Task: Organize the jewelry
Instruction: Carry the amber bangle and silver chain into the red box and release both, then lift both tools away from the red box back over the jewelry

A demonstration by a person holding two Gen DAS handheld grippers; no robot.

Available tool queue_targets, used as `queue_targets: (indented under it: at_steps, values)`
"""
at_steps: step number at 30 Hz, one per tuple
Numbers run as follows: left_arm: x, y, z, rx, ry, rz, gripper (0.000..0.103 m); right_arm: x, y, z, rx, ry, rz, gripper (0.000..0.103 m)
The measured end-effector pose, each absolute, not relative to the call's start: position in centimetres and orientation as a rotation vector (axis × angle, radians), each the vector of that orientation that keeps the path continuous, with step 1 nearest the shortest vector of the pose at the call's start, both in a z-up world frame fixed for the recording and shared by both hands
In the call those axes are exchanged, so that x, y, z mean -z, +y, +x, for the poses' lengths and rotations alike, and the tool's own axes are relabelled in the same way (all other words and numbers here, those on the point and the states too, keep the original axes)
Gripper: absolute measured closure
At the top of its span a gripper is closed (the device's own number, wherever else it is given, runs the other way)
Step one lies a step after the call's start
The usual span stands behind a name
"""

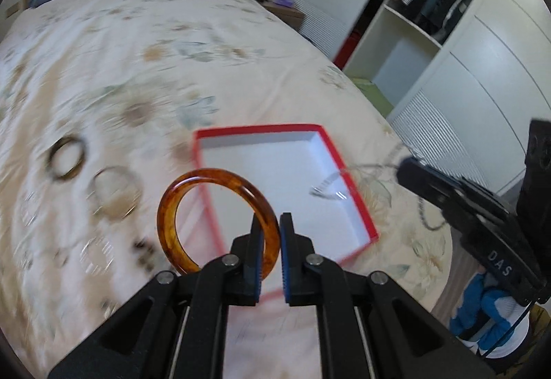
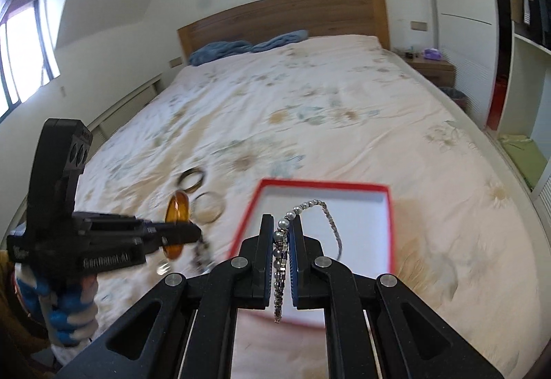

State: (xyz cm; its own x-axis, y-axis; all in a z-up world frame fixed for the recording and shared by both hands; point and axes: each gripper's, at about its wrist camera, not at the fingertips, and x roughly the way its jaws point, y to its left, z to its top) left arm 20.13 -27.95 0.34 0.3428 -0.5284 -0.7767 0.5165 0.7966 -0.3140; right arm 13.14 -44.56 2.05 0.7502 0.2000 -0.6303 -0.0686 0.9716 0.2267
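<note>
Both grippers are carrying jewelry toward the red box (image 1: 347,186), which lies open on the bed (image 1: 172,34) with its white inside bare as far as either view shows

The left gripper (image 1: 270,234) has its fingers closed on an amber bangle (image 1: 172,207), pinching the ring's right side so that the hoop stands upright and sticks out to the left of the fingertips. In the left wrist view the bangle hangs above the box's near left edge, not yet over the middle. The right gripper (image 2: 284,234) has its fingers closed on a pearl and chain necklace (image 2: 323,207); one stretch runs down between the pads and dangles below them, and the rest loops forward over the box's inside and hangs free

Still on the bedspread to the left of the box are a dark bangle (image 2: 191,183), a pale bangle (image 2: 207,211) just beside it, and some smaller pieces (image 1: 96,255) too blurred to name

This looks like the placing step for both items, with several pieces left to gather. The next move likely calls for bringing each gripper down over the box floor before letting go. The necklace is limp, so it will probably need to be lowered until its loop piles inside the walls, or the tail may drape over the red rim. The bangle could roll if dropped on edge, so tipping it flat first seems wise
</note>
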Motion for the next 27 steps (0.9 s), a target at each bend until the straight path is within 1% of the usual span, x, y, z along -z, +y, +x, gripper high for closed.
queue_targets:
  at_steps: [4,8,14,18,21,22,23,24,25,26,27]
  values:
    - [1.8,-32.6,23.4,0.685,1.027,0.074,0.095,-0.4,-46.9,17.0,-0.123,0.698,0.215,0.095]
    - [5.6,-35.2,26.2,0.645,1.076,0.159,0.095,2.3,-48.2,20.8,-0.103,0.714,0.224,0.095]
    - [10.4,-36.2,26.7,0.647,1.15,0.228,0.095,8.3,-49.1,22.5,-0.078,0.857,0.224,0.095]
    - [10.8,-36.3,26.8,0.659,1.143,0.218,0.094,10.8,-49.8,22.0,-0.054,0.921,0.233,0.094]
    - [10.8,-36.3,27.0,0.666,1.144,0.203,0.092,11.5,-50.0,22.0,-0.041,0.939,0.231,0.093]
    - [10.9,-36.1,27.1,0.672,1.15,0.183,0.091,11.6,-50.0,22.0,-0.043,0.942,0.233,0.09]
    - [10.8,-36.0,27.2,0.676,1.156,0.17,0.09,11.6,-50.0,21.8,-0.046,0.945,0.236,0.083]
    - [10.8,-35.8,27.2,0.683,1.161,0.151,0.086,11.6,-50.0,21.8,-0.046,0.947,0.233,0.077]
    - [10.7,-35.7,27.2,0.683,1.165,0.14,0.079,11.6,-49.9,21.5,-0.046,0.949,0.226,0.07]
    - [10.6,-35.6,27.2,0.684,1.165,0.133,0.076,11.5,-49.8,21.5,-0.05,0.952,0.225,0.066]
    - [10.4,-35.6,27.0,0.689,1.167,0.128,0.074,11.4,-49.7,21.1,-0.052,0.958,0.218,0.064]
